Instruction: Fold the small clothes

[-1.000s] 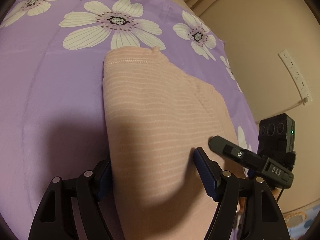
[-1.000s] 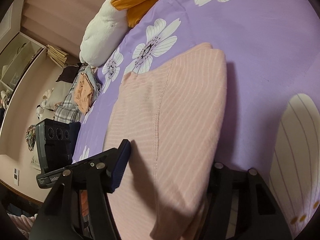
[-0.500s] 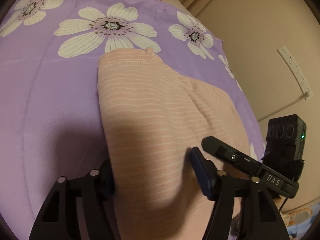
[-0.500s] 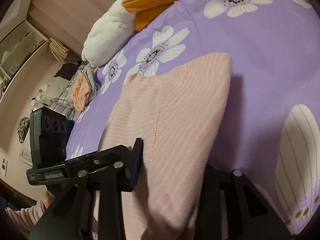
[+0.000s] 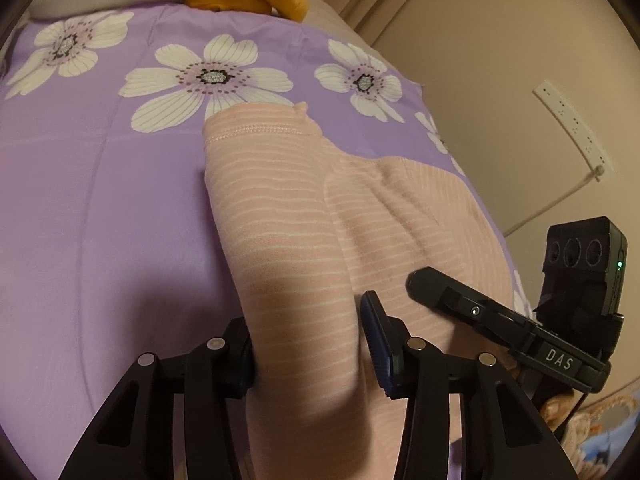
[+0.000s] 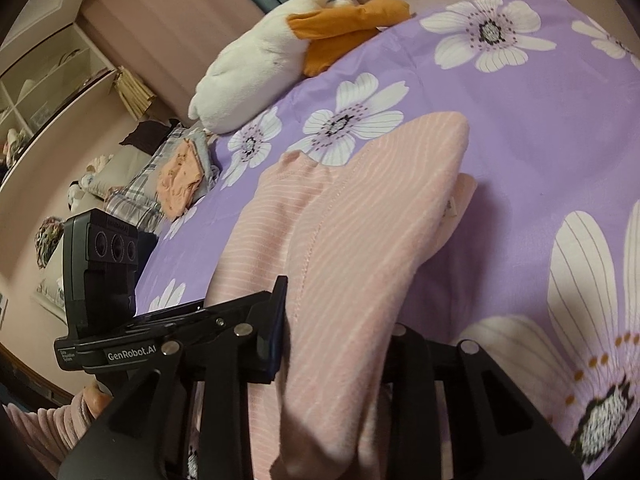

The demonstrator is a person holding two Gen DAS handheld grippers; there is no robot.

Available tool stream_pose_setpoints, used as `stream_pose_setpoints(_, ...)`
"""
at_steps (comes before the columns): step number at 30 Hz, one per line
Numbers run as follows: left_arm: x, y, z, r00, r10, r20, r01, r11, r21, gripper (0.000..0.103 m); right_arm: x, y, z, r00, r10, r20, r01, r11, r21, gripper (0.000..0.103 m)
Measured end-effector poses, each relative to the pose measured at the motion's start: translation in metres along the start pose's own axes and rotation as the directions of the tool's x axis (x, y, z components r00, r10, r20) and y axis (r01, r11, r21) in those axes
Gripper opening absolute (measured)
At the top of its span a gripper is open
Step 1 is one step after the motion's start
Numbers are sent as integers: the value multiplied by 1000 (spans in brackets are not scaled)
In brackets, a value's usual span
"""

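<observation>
A pink striped garment (image 5: 288, 216) is laid on a bed covered by a purple floral sheet (image 5: 100, 208). Its long axis runs from the grippers away toward the head of the bed, where a stitched hem edge (image 5: 256, 136) is seen at the far end. In the left wrist view a second, folded layer of the same cloth is seen beside the first strip, on its right.

The near end of the garment is gathered between the fingers of the left gripper (image 5: 308, 344); its jaws are closing, half-wide, with the cloth touching the left pad, while contact with the blue right pad (image 5: 378, 340) cannot be told.

In the right wrist view the garment (image 6: 360, 240) is raised off the sheet in a bunched fold, and the right gripper (image 6: 336, 344) is clamped narrowly on it, its jaws closing further.

A white and orange plush toy (image 6: 272, 60) is seen at the head of the bed, well apart from the garment. A pile of folded clothes (image 6: 176, 176) lies beyond the bed's edge.
</observation>
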State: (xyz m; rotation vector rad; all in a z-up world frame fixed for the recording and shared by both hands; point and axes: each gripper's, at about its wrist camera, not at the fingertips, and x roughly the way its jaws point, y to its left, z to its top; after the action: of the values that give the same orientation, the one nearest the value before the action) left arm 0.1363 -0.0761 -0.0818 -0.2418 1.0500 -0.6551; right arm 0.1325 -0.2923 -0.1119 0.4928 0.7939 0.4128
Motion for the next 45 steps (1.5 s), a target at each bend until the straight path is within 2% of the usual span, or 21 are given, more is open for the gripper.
stream_pose_setpoints(9,-32,-4,-19,999,42,10,-42,999,5,45,-20,26,-23,1000,31,-4,-31,999,-24,30)
stream_pose_setpoints(21,-81,6,-44,996,79,51,-77,996,-45,45,-26,70,-42,996,84,-32,-87,993,-79,30)
stream_pose_setpoints(33,-119,22,-50,986,121,118,-112,990,-86,45,-16,112,-37,991,121,-64,-130,978,-164,30)
stream_pose_setpoints(45,-128,48,-41,977,156,144,-139,983,-118,45,15,135,-20,986,138,-96,-156,965,-210,30)
